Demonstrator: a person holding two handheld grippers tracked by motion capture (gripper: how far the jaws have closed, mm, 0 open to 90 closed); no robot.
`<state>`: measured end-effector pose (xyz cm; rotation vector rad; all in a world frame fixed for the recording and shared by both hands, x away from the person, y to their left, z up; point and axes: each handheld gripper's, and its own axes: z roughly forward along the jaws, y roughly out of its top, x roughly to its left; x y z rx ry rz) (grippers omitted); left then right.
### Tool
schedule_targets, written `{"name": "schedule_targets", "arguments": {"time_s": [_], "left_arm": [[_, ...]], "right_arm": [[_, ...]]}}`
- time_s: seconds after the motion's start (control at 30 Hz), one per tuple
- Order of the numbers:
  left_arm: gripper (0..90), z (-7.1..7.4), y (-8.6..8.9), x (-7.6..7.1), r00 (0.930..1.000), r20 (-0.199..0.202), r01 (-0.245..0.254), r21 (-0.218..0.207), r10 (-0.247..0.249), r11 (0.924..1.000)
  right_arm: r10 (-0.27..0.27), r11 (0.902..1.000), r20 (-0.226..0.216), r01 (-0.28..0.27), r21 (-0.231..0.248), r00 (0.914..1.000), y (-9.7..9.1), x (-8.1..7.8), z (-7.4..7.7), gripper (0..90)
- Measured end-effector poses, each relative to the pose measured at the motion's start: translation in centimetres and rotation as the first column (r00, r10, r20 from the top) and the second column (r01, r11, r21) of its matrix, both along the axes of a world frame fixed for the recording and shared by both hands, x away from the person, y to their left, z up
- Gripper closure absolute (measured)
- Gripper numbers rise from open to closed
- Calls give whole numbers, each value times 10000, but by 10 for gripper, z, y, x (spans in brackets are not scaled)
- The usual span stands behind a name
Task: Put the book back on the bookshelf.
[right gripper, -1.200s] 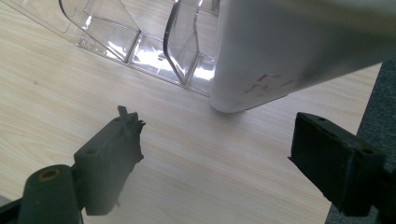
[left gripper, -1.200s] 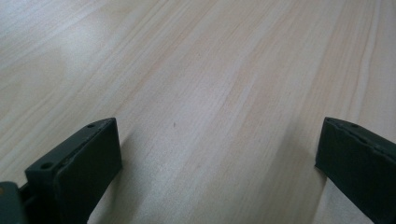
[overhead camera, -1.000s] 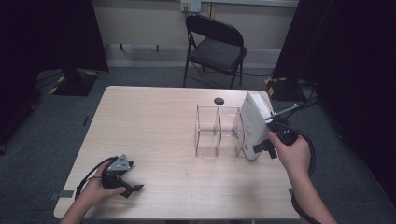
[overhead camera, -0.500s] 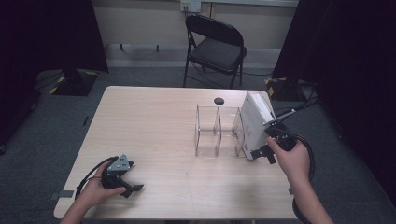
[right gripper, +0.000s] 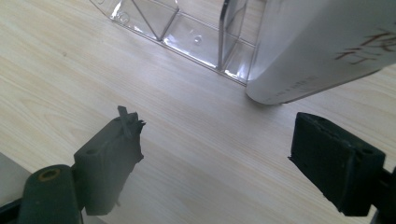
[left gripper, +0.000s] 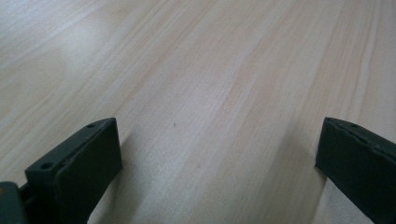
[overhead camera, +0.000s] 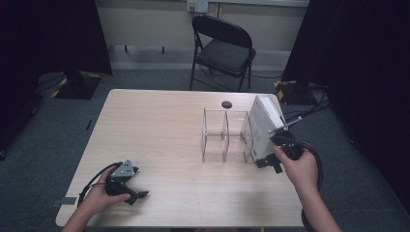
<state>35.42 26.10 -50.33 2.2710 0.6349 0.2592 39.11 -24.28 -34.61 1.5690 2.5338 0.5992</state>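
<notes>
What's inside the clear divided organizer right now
The white box stands tilted in the clear organizer's right end compartment. The other compartments look empty. The box hides that compartment's floor.

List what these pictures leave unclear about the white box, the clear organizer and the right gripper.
- White box: right gripper view, its top and right are cut off by the frame edges; the dark handwriting is cropped and unreadable.
- Clear organizer: high view, the box hides its right end, so how the box sits in it cannot be told.
- Right gripper: high view, too small to judge its jaws.
</notes>
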Motion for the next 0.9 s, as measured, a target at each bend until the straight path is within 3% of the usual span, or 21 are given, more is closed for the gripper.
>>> {"name": "schedule_targets", "arguments": {"time_s": [0.2,0.9], "left_arm": [[0,0,0,0,10000,-23,-8,-8,8,10000],[0,0,0,0,10000,-35,-11,0,11,10000]], "right_arm": [[374,9992,95,-375,105,9993,4,-2,-5,154],[858,9958,86,-860,315,9963,21,-5,-19,154]]}}
